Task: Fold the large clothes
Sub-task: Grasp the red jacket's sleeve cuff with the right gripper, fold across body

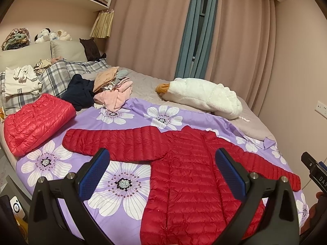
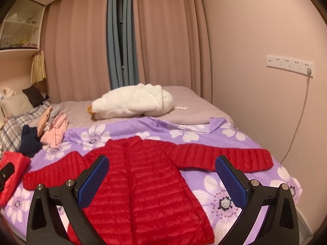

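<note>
Pink curtains and a bedroom wall back a bed (image 1: 251, 128) covered by a purple floral sheet (image 1: 126, 183). Far left on it lies a folded red puffer (image 1: 36, 120), with a navy garment (image 1: 81, 94) and a heap of pink clothes (image 1: 114, 94) just behind. Spread flat in the middle, front up and zipped, sleeves stretched out to both sides, is the red down jacket (image 1: 194, 175), the piece to fold. It looks light, puffy and soft, with a slick shell that will likely slide and spring back, so a deep pinch at a cuff or the shoulder seam seems best. The left tongs (image 1: 161, 175) hover over it spread wide, holding nothing; the right tongs (image 2: 161, 177) likewise gape empty above the body. Further right at the back, a white plush goose (image 1: 204, 96) rests well apart. Nothing sits on the jacket; the folded puffer is near the left cuff.
</note>
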### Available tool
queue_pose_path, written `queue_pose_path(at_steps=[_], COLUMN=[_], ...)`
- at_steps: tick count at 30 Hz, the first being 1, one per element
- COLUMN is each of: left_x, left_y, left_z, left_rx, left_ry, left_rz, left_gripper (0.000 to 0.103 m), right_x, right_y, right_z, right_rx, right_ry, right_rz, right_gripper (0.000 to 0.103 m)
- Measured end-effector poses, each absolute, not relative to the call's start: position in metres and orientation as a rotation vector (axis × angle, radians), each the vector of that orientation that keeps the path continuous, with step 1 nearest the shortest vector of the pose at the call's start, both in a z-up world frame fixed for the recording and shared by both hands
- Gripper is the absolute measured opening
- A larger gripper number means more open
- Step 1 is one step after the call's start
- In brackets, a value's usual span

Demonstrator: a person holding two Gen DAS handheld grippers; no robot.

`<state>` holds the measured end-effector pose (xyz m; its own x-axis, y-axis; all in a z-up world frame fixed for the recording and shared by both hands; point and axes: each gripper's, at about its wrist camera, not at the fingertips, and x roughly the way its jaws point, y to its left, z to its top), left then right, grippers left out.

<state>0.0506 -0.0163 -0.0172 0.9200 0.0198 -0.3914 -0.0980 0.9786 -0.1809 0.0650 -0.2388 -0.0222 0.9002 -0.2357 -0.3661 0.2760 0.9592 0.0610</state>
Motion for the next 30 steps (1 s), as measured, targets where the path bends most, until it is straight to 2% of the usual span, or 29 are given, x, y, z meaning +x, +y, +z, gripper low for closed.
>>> queue_pose_path(at_steps=[9,14,19,23,26,30], left_x=[0.058,0.091,0.157,0.191,0.216,0.238], left_y=[-0.011,0.0,0.027,0.039,0.046,0.053], left_z=[-0.02,-0.033,-0.077,-0.11,-0.135,-0.159], left_rx=[-0.212,-0.238,-0.365,-0.415,-0.415,-0.443], left_ry=[0.402,0.399,0.528,0.527,0.585,0.648], left_rz=[0.072,0.063,0.015,0.093,0.18,0.204], left_gripper=[0.103,0.103,0.101,0.094,0.088,0.086], right_x=[0.068,0.086,0.114,0.133,0.132,0.129], right_y=[-0.243,-0.273,-0.36,-0.447,-0.511,-0.573], right_z=[-0.027,-0.034,-0.059,-0.096,-0.126,-0.158], right_rx=[0.117,0.124,0.189,0.228,0.391,0.57], right_ry=[0.376,0.379,0.404,0.511,0.555,0.538], right_rz=[-0.262,-0.287,-0.515,-0.752,-0.857,-0.844], right_gripper=[0.103,0.103,0.103,0.103,0.103,0.103])
